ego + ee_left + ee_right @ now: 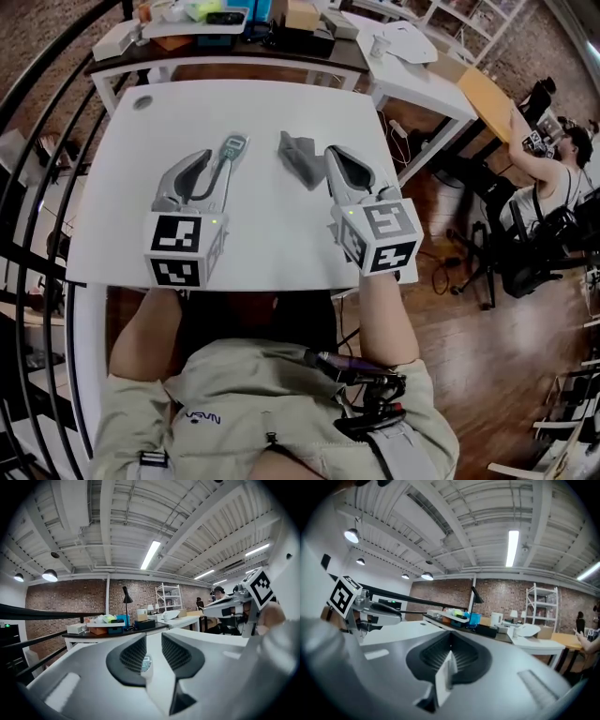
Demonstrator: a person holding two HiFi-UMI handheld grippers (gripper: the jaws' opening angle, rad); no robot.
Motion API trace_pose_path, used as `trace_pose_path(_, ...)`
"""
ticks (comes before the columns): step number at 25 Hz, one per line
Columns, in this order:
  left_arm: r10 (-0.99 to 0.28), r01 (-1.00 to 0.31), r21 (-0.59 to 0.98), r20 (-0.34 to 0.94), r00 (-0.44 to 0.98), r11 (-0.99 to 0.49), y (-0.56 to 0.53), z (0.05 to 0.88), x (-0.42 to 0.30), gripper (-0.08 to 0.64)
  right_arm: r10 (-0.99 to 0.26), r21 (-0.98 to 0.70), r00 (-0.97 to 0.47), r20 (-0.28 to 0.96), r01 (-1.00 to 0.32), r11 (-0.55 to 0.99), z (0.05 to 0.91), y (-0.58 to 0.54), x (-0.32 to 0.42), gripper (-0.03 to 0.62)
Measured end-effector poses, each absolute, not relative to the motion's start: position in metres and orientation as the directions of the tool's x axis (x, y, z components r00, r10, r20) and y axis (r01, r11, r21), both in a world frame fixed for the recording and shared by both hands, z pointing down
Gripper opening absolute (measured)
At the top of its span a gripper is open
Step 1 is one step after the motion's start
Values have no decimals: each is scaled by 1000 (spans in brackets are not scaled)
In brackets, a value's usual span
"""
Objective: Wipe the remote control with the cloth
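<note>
In the head view, the left gripper (219, 156) and the right gripper (330, 156) are seen side by side over the white table (112, 169), apart from each other. The remote control (232, 148) is seen at the left gripper's tips, lying along its length with its small screen at the far end. A grey cloth (301, 159) is seen bunched at the right gripper's tip, between the two grippers.

How the jaws stand is shown only in the gripper views. In the left gripper view the jaws are held apart by the remote and clamped on it, its screen end against the left pad. In the right gripper view the jaws are brought together, with a thin pale fold of the cloth pinched between them. A marker cube (258, 585) of the other gripper is caught at the edge of each gripper view.

Behind the table a cluttered dark-topped desk (234, 52) is seen, a black railing (42, 141) at the left, and a seated person (561, 178) at the right on the wooden floor (469, 328). A brick wall (70, 604), a desk lamp (126, 599), a shelving unit (170, 597) and a ceiling strip light (151, 555) are shown only in the gripper views.
</note>
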State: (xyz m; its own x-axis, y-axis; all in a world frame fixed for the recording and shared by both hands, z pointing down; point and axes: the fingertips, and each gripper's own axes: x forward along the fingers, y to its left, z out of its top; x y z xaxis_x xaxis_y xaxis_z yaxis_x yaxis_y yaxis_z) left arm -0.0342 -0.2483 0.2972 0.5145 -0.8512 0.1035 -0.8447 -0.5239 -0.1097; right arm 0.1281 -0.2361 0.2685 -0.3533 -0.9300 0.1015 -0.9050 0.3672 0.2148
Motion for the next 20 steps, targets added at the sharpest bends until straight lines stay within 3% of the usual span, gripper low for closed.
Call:
trace_pose_path(11,-859,-869,-151,-147,490,-471,-163,238,-39,14,-936,222,-352,-12,-914,340,261,-148,108,5)
trace_pose_path(20,-886,-888,-101,-82,456,-448,-125,287,-50,6,-938,157,-347,-21,-927,339,282,-106,105,5)
